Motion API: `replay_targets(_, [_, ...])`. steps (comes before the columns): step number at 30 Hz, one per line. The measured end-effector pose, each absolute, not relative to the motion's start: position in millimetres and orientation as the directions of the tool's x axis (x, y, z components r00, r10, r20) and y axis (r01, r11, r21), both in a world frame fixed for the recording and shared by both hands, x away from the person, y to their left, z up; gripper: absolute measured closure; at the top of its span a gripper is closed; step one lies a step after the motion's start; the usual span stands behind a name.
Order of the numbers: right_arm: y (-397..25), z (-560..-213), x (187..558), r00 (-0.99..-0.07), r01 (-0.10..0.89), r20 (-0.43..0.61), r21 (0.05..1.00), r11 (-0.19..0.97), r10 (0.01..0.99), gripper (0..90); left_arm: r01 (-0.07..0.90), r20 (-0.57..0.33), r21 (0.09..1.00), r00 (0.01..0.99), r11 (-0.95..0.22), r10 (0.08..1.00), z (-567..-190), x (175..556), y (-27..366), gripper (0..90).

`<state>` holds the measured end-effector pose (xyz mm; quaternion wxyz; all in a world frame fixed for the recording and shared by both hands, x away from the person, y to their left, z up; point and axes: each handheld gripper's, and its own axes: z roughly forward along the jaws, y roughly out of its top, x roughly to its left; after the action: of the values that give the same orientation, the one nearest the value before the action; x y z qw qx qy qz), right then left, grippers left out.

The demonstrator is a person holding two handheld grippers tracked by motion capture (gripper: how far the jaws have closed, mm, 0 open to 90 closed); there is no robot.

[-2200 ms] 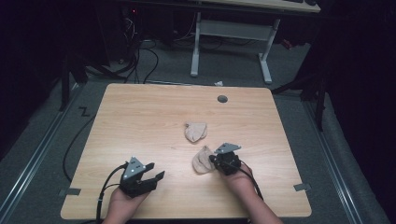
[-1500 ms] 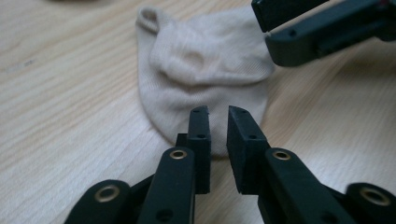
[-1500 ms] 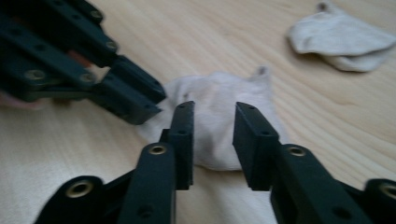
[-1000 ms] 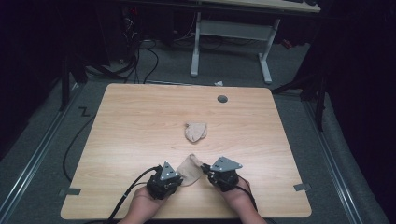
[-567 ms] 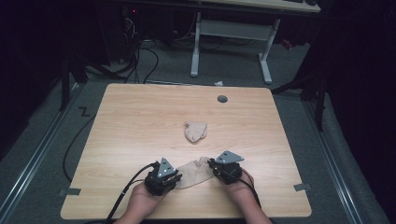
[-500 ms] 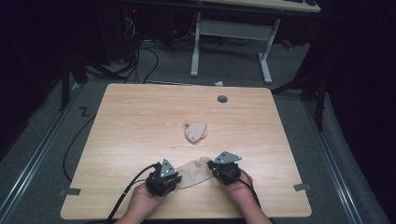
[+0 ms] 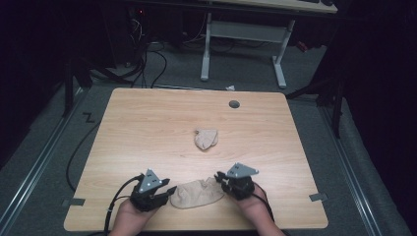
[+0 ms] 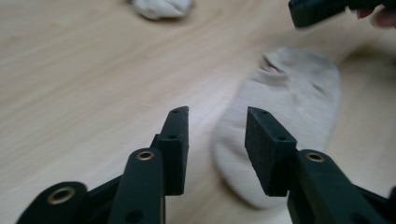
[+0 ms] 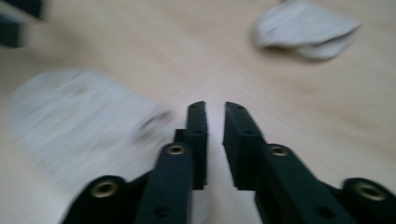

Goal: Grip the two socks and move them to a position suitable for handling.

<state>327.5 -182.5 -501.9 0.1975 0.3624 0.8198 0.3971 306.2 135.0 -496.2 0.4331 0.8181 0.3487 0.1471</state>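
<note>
Flat sock between two grippers

The beige sock lies flat near the surface's front edge, between the left gripper, fingers wide apart and empty, and the right gripper, fingers narrowly parted, empty. A balled sock sits farther back.

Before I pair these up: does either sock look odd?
The sock at mid-table is bunched into a crumpled lump, while the near sock lies flat between the left gripper and right gripper. Nothing looks damaged.
</note>
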Motion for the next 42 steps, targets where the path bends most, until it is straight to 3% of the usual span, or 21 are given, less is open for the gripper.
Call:
replay_targets(5, [-172, -488, 404, -0.589, 0.470, -0.056, 0.788, 0.399, 0.806, 90.0, 0.438, -0.050, 0.841, 0.647, -0.317, 0.761, -496, 318, 156, 50.7])
replay_targets(6, [-164, -489, 434, -0.571, 0.498, -0.070, 0.762, 0.413, 0.818, 89.9, 0.447, -0.060, 0.840, 0.638, -0.307, 0.767, -497, 320, 159, 48.8])
replay_targets(13, [-156, -510, 494, -0.529, 0.596, -0.075, 0.677, 0.433, 0.845, 88.7, 0.433, -0.056, 0.848, 0.649, -0.307, 0.759, -494, 320, 162, 47.1])
replay_targets(20, [-165, -519, 477, -0.541, 0.602, -0.103, 0.645, 0.470, 0.835, 89.8, 0.434, -0.057, 0.844, 0.658, -0.316, 0.751, -496, 320, 160, 47.1])
replay_targets(27, [-187, -522, 393, -0.542, 0.586, -0.069, 0.683, 0.436, 0.837, 86.9, 0.422, -0.051, 0.843, 0.680, -0.333, 0.732, -497, 315, 153, 46.6])
replay_targets(29, [-189, -523, 384, -0.541, 0.587, -0.064, 0.686, 0.431, 0.839, 85.7, 0.418, -0.052, 0.846, 0.683, -0.332, 0.729, -496, 315, 152, 46.6])
replay_targets(34, [-186, -507, 362, -0.562, 0.516, -0.073, 0.747, 0.418, 0.824, 76.0, 0.415, -0.074, 0.856, 0.689, -0.308, 0.721, -494, 313, 150, 46.4])
replay_targets(36, [-169, -499, 363, -0.602, 0.459, -0.104, 0.766, 0.450, 0.792, 65.5, 0.413, -0.070, 0.855, 0.693, -0.314, 0.718, -494, 313, 149, 46.0])
replay_targets(42, [-138, -510, 378, -0.624, 0.436, -0.211, 0.705, 0.559, 0.753, 50.4, 0.427, -0.079, 0.848, 0.687, -0.313, 0.722, -496, 316, 150, 45.9])
